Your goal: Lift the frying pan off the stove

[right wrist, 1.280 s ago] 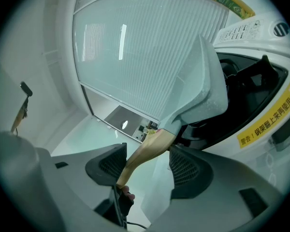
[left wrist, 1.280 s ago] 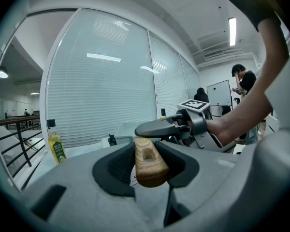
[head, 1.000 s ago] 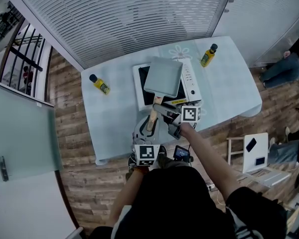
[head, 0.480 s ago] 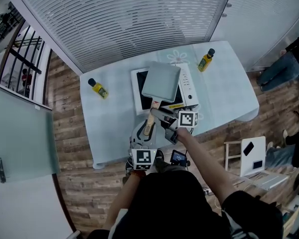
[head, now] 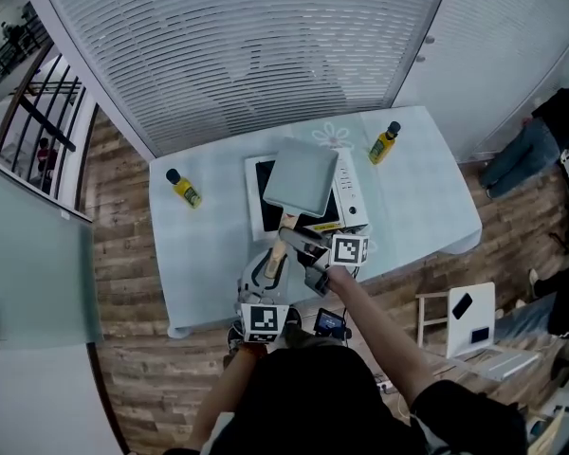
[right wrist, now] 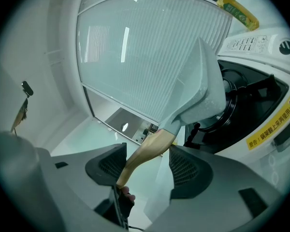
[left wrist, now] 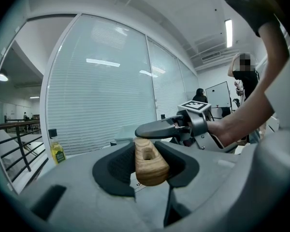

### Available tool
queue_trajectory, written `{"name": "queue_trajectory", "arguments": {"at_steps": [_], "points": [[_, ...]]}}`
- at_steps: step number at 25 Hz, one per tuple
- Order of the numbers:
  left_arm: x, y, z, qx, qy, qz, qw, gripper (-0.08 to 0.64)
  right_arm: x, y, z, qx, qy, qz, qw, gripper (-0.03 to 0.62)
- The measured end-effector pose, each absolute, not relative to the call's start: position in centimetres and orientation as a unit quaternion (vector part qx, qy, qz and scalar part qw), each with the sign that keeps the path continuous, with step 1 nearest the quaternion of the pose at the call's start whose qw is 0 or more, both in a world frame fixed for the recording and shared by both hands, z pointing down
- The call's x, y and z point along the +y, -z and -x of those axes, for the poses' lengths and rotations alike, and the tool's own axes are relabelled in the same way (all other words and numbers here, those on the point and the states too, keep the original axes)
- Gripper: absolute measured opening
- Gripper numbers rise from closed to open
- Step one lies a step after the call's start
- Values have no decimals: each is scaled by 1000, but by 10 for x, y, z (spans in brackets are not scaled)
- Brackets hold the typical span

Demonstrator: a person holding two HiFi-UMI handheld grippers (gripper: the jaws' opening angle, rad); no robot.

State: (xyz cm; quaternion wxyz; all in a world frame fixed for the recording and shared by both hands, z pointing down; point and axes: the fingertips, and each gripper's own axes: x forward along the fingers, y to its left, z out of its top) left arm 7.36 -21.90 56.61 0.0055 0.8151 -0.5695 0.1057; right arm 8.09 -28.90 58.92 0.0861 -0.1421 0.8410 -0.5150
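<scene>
The square grey frying pan (head: 303,176) hangs tilted just above the white stove (head: 353,180) and its black burner (head: 263,180). Its wooden handle (head: 277,246) runs back toward me. My left gripper (head: 265,271) is shut on the handle's end (left wrist: 150,162), which sits between its dark pads. My right gripper (head: 297,242) is further up the handle (right wrist: 146,153), which crosses slantwise between its jaws with gaps at both pads. From that gripper view I see the pan's underside (right wrist: 203,88) over the stove (right wrist: 261,112). In the left gripper view the right gripper (left wrist: 170,127) lies just above the handle.
Two yellow oil bottles stand on the pale tablecloth (head: 417,197): one at the left (head: 185,188), one at the back right (head: 383,143). A white stool (head: 467,320) stands on the wooden floor to the right, and a person (head: 541,131) beyond the table's right end.
The whole view has drifted a little as my head moved. The pan stays raised over the stove and both grippers keep their places on the handle.
</scene>
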Motion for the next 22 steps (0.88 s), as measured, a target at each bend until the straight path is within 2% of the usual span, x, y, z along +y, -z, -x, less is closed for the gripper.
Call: {"name": "queue_trajectory", "arguments": {"at_steps": [22], "points": [[-217,-482,-47,-529,-63,-845,-52,140,-289,-494,-60,870,446,171,120,249]]}}
